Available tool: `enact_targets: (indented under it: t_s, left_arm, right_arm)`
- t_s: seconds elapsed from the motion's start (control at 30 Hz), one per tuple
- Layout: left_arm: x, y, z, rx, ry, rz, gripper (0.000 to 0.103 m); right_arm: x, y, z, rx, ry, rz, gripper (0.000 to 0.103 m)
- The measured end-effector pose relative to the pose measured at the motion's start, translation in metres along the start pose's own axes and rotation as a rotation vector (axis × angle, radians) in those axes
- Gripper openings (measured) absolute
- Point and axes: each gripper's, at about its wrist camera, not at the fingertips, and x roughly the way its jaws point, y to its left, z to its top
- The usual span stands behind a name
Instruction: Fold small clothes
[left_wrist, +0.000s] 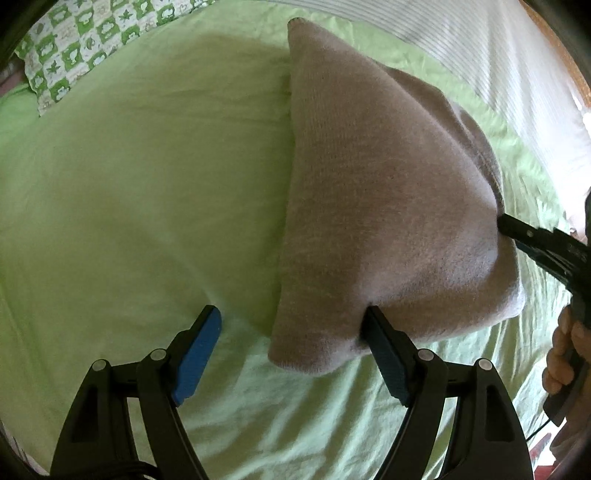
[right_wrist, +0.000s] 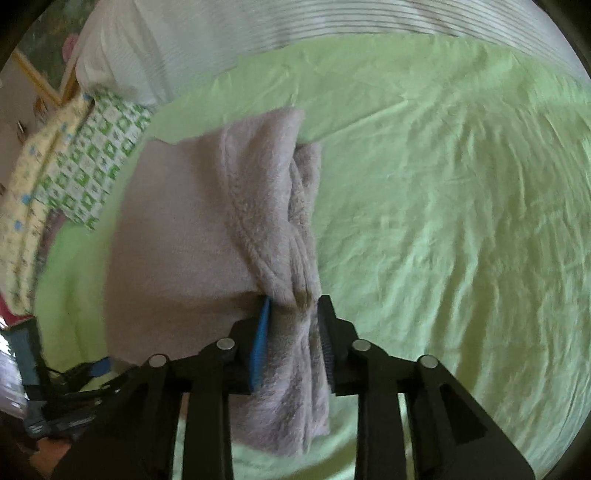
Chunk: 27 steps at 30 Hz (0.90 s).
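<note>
A folded mauve fleece garment (left_wrist: 373, 192) lies on the light green bed sheet (left_wrist: 129, 184). My left gripper (left_wrist: 291, 317) is open, its right finger touching the garment's near edge and its left finger over bare sheet. My right gripper (right_wrist: 293, 306) is shut on a bunched edge of the same garment (right_wrist: 258, 206). It also shows in the left wrist view (left_wrist: 532, 240), gripping the garment's right side. The left gripper (right_wrist: 74, 373) shows at the lower left of the right wrist view.
A green-and-white patterned pillow (left_wrist: 85, 40) lies at the far left corner of the bed. A white striped cover (left_wrist: 498, 55) lies along the far right. The pillow (right_wrist: 92, 158) and cover (right_wrist: 258, 29) also show in the right wrist view.
</note>
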Motion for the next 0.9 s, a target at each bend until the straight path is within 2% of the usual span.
enact_targets:
  t_s: [0.1, 0.17, 0.23, 0.3, 0.37, 0.47, 0.7, 0.9]
  left_arm:
    - [-0.005, 0.003, -0.003, -0.006, -0.003, -0.007, 0.08]
    - [-0.006, 0.004, -0.006, -0.01, -0.002, -0.011, 0.08]
    - [-0.004, 0.005, -0.006, -0.009, 0.007, -0.011, 0.08]
    - [-0.003, 0.004, -0.006, -0.001, 0.008, -0.003, 0.08]
    - [-0.004, 0.0, -0.005, 0.009, 0.008, 0.005, 0.08]
    - [-0.012, -0.004, -0.006, 0.022, -0.005, 0.007, 0.079]
    - [-0.037, -0.011, -0.019, 0.037, -0.051, -0.01, 0.079]
    - [-0.066, -0.018, -0.043, 0.065, -0.158, 0.019, 0.079]
  right_arm:
    - [-0.019, 0.0, -0.012, -0.006, -0.019, 0.017, 0.029]
    - [-0.023, 0.003, -0.027, -0.025, 0.003, 0.036, 0.029]
    - [-0.019, 0.007, -0.04, -0.073, 0.03, -0.017, 0.029]
    - [-0.009, 0.009, -0.053, -0.136, 0.061, -0.13, 0.029]
    - [-0.001, 0.002, -0.056, -0.141, 0.071, -0.173, 0.03]
    - [-0.011, -0.008, -0.048, -0.062, 0.05, -0.125, 0.03]
    - [-0.052, -0.008, -0.044, -0.063, -0.043, -0.054, 0.034]
    - [-0.068, 0.018, -0.065, -0.094, -0.113, -0.013, 0.056]
